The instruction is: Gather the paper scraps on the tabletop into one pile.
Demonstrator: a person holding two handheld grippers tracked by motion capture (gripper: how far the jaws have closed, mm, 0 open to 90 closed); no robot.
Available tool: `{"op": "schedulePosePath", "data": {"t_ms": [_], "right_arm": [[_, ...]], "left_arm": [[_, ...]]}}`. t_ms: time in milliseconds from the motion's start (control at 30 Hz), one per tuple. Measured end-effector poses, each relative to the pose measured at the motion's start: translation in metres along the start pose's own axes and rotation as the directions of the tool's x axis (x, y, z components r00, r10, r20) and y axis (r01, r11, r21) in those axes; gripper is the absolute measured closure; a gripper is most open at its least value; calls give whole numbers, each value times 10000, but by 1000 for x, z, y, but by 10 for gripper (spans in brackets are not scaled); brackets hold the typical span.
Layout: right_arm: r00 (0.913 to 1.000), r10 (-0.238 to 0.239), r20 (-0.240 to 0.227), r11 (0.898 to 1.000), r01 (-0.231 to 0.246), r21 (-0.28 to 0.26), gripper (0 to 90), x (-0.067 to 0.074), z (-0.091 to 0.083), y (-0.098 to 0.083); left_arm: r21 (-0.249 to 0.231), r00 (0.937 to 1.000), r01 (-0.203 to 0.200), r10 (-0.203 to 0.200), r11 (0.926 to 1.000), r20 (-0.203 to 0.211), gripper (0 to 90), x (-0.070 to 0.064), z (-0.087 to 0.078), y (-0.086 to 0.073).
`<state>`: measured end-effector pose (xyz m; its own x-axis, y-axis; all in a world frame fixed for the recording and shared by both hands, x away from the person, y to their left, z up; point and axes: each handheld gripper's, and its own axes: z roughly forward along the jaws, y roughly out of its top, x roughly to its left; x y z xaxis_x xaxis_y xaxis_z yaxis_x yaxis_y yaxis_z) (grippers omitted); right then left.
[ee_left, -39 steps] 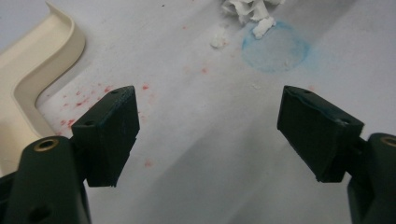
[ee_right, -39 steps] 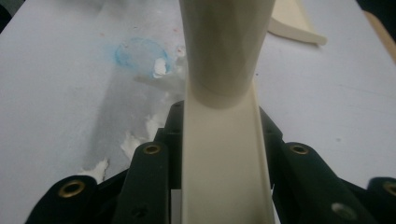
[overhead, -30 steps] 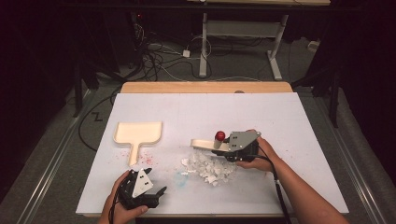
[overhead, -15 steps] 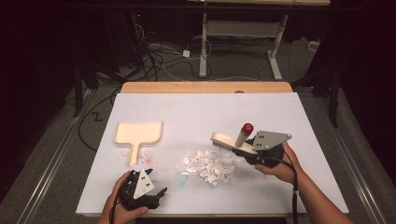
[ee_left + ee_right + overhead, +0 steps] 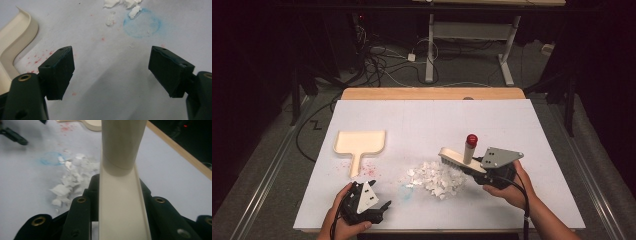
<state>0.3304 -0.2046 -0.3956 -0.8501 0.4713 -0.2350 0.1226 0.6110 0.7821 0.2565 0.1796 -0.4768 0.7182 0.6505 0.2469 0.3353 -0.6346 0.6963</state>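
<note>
A cream brush (image 5: 456, 160) with a red-capped upright handle (image 5: 471, 141) stands at the right edge of a pile of white scraps (image 5: 434, 179), bristles down. My right gripper (image 5: 480, 168) is shut on the brush's back end; in the right gripper view the brush (image 5: 120, 182) runs out between the jaws of that gripper (image 5: 117, 206), with the scraps (image 5: 72, 175) to its left. A cream dustpan (image 5: 359, 142) lies flat at the left. My left gripper (image 5: 381, 207) rests near the front edge, open (image 5: 111, 67) over bare table, with the dustpan's handle (image 5: 12, 47) beside it.
A white sheet (image 5: 422, 120) covers the table, with a wooden strip (image 5: 432, 93) along its far edge. Red specks (image 5: 367, 167) lie by the dustpan's handle and a blue ring stain (image 5: 142, 26) sits near the pile. Cables and desk legs lie on the floor beyond.
My right gripper has carried the brush from over the pile to the pile's right side and lowered it a little. The left gripper has not moved.
</note>
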Motion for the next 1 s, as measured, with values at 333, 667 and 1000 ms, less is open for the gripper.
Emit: {"op": "schedulePosePath", "data": {"t_ms": [333, 667, 1000], "right_arm": [[9813, 1260, 1453, 9883, -1368, 668, 677, -4, -12, -23], [9418, 2468, 2284, 9479, -2836, 1450, 676, -29, -6, -51], [9319, 2821, 2281, 9397, -3163, 1299, 677, -26, 0, -49]], "left_arm": [[160, 9999, 105, -103, 9998, -80, 204, 1, -1, -2], [227, 10000, 37, -35, 9997, -75, 204, 1, 0, -2], [257, 10000, 21, -20, 9997, -63, 204, 0, 0, -2]]}}
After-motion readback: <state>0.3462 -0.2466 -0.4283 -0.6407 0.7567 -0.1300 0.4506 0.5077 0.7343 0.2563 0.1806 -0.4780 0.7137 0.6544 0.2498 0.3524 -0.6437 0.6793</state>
